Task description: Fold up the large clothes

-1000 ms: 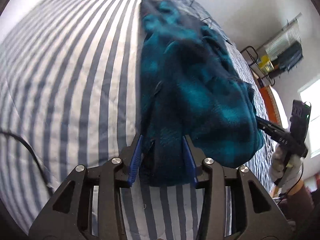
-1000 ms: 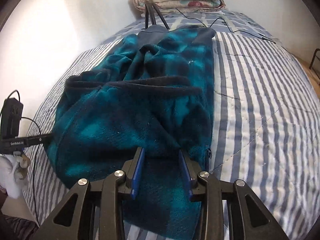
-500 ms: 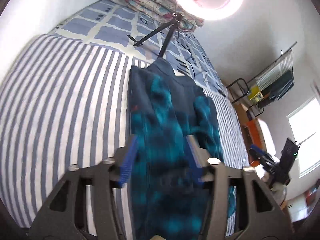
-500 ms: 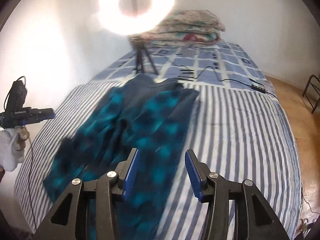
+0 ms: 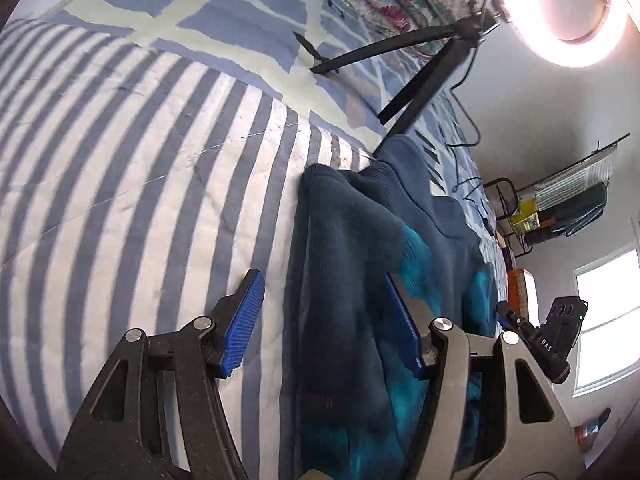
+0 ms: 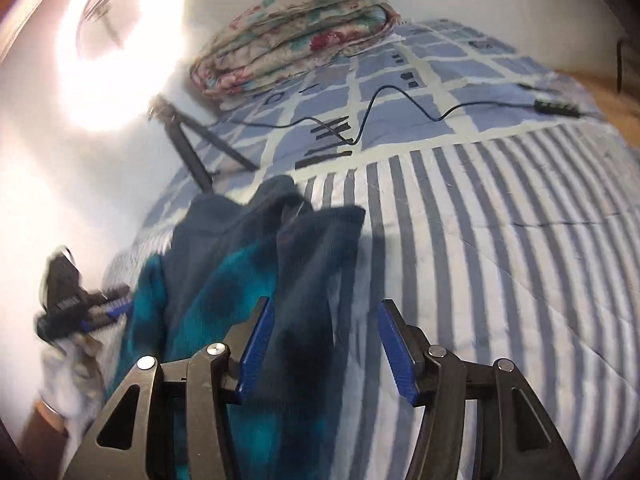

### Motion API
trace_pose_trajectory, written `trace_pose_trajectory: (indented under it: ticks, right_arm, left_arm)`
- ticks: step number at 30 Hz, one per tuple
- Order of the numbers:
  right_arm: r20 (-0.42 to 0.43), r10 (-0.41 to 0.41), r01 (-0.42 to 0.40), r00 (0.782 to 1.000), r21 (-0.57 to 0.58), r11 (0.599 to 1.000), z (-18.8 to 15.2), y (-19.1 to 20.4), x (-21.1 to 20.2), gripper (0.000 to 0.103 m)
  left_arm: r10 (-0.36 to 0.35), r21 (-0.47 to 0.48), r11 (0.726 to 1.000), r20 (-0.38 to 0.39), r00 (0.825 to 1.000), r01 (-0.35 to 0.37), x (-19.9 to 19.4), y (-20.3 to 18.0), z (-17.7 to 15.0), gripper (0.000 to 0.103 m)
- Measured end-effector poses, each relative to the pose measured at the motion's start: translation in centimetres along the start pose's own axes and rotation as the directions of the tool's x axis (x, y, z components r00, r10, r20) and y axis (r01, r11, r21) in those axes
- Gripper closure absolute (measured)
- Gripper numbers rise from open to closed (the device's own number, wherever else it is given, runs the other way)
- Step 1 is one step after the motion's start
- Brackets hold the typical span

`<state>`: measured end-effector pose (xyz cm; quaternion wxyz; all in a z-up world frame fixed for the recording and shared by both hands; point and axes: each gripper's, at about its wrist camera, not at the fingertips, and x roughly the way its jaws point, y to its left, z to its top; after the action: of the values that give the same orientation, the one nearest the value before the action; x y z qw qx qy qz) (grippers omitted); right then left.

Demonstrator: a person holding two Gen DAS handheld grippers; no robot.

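Observation:
A large teal-and-navy plaid fleece garment (image 5: 348,260) lies folded over itself on the striped bed cover (image 5: 140,200), its dark navy inner side up. My left gripper (image 5: 324,320) stands open above its left edge; the cloth passes loosely between the fingers, and the left pad is over bare stripes. In the right wrist view the garment (image 6: 224,264) runs toward the tripod. My right gripper (image 6: 326,344) is open and its jaws are opening; the navy edge lies by the left pad, well apart from the right one. Each gripper shows in the other view: right gripper (image 5: 540,340), left gripper (image 6: 80,304), blurred.
A ring light (image 6: 116,44) on a black tripod (image 5: 420,80) stands at the head of the bed, next to a folded floral quilt (image 6: 304,28). A black cable (image 6: 420,108) crosses the checked sheet. A rack (image 5: 560,208) and a window (image 5: 604,320) are to the right.
Both grippers swept the fleece's hem up the bed toward the ring light, folding the garment over itself. Their jaws, shut on the cloth a second ago, have widened and let it go.

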<state>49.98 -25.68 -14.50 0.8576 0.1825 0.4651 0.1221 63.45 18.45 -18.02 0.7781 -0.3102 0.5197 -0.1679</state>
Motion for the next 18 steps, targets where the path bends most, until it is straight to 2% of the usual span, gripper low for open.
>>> trace_pose_trajectory:
  ticks: [4,6,7,8,10,11,14,18]
  right_arm:
    - [-0.019,0.004,-0.004,1.0,-0.015,1.0,1.8,0.3,3.1,0.049]
    - [-0.035,0.003,-0.004,0.999,-0.029,1.0,2.5,0.9,4.8,0.05]
    - [-0.043,0.008,-0.009,0.999,-0.032,0.999,2.6,1.2,5.5,0.055]
    - [-0.055,0.016,-0.018,0.998,-0.039,0.999,2.8,1.6,6.2,0.068]
    - [-0.08,0.021,-0.026,0.997,-0.058,0.998,2.7,2.3,7.2,0.084]
    - [-0.085,0.019,-0.025,0.996,-0.074,0.997,2.6,2.8,7.3,0.088]
    - [-0.075,-0.029,0.018,0.997,-0.152,0.988,2.6,4.3,6.8,0.092]
    - [-0.03,-0.034,0.028,0.999,-0.18,0.983,3.0,5.2,4.6,0.093]
  left_arm:
    - [0.039,0.081,0.996,0.009,0.999,-0.039,1.8,-1.8,1.2,0.041]
    - [0.065,0.105,0.992,0.006,0.998,-0.066,2.7,-2.5,1.9,0.051]
    - [0.071,0.119,0.99,0.0,0.997,-0.071,3.1,-2.8,2.0,0.068]
    - [0.072,0.131,0.989,-0.011,0.997,-0.07,3.4,-3.1,2.0,0.085]
    - [0.095,0.175,0.98,-0.003,0.995,-0.093,3.8,-3.9,1.6,0.091]
    - [0.1,0.196,0.976,0.006,0.995,-0.099,3.8,-4.2,1.4,0.096]
    - [0.104,0.211,0.972,0.02,0.994,-0.106,3.5,-4.6,1.0,0.098]
    - [0.072,0.207,0.975,0.051,0.996,-0.081,1.8,-5.6,0.6,0.098]
